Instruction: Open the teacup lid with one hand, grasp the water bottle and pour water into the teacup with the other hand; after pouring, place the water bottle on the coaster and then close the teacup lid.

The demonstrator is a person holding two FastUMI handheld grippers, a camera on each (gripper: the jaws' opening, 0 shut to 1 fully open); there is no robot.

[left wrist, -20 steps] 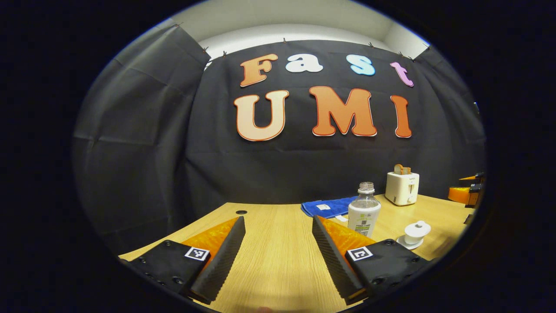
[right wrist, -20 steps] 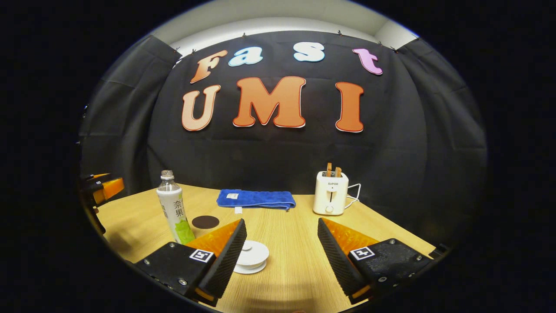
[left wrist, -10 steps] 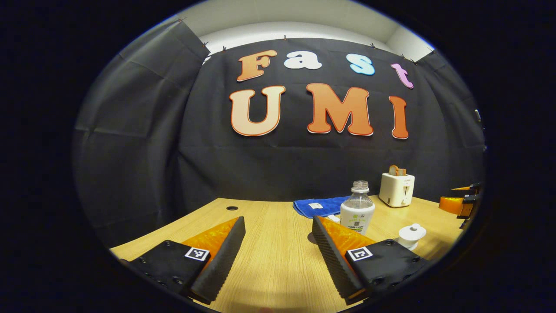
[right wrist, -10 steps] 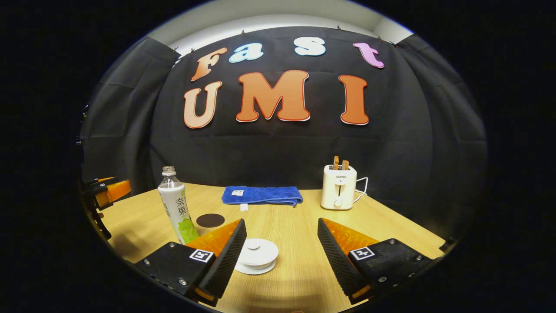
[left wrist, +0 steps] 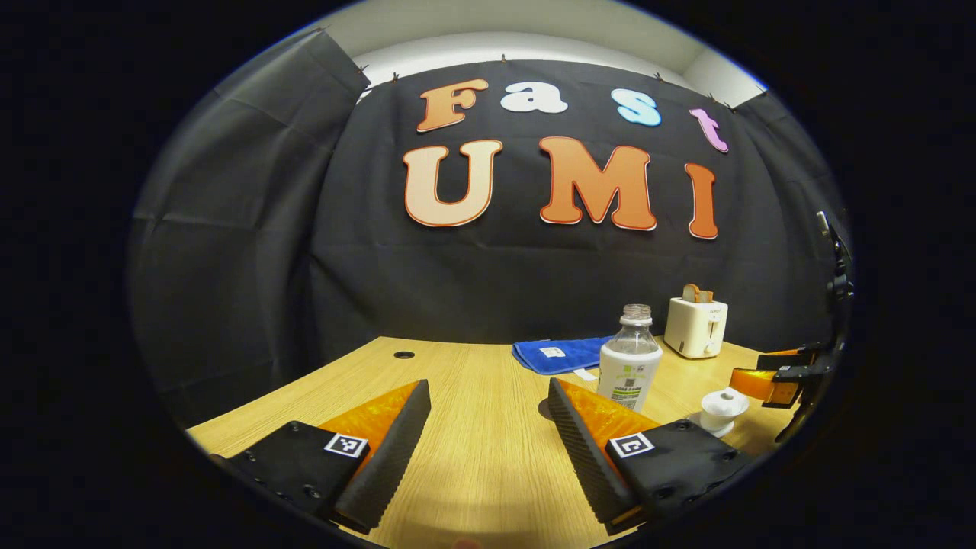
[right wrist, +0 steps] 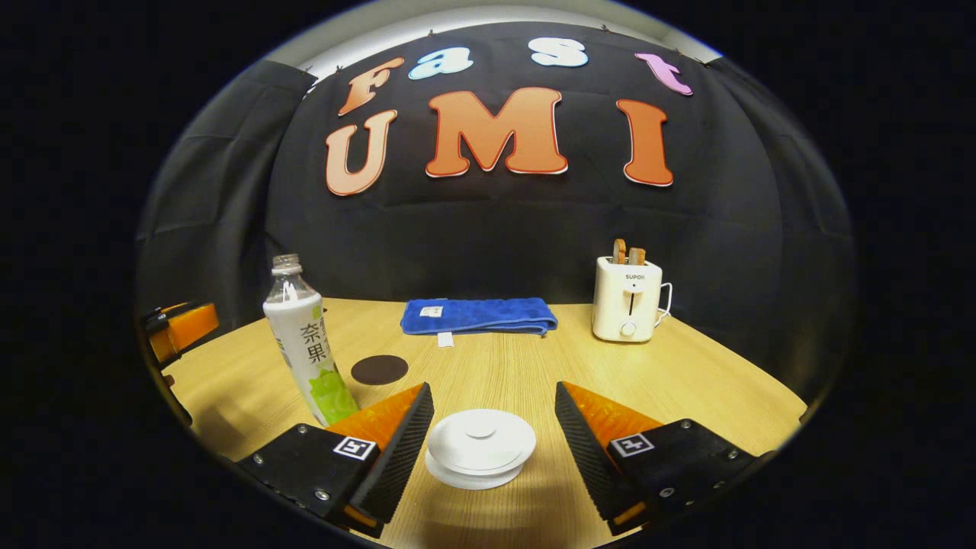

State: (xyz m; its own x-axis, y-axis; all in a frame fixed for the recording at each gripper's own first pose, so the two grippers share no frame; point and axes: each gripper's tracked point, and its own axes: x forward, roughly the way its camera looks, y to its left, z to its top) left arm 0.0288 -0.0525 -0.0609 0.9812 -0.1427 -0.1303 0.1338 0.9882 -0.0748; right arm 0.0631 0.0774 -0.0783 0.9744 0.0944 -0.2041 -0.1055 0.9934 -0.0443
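Your right gripper (right wrist: 494, 427): released, fingers spread wide, hovering low with the white teacup (right wrist: 480, 449) between them, neither pad touching it; its lid (right wrist: 481, 439) is on. Your left gripper (left wrist: 488, 427): also released, fingers wide apart above bare wooden table (left wrist: 473, 473), grasping nothing. Water bottle (right wrist: 305, 347): upright, uncapped, white label with green at the base, standing left of the teacup in the right gripper view and just beyond your left gripper's right-hand finger in the left gripper view. Coaster (right wrist: 379, 370): dark round disc, flat on the table just beside the bottle, nothing on it. Blue towel (right wrist: 479, 315): folded, at the table's far edge. White toaster (right wrist: 629, 308): right of the towel, two slices standing in its slots.
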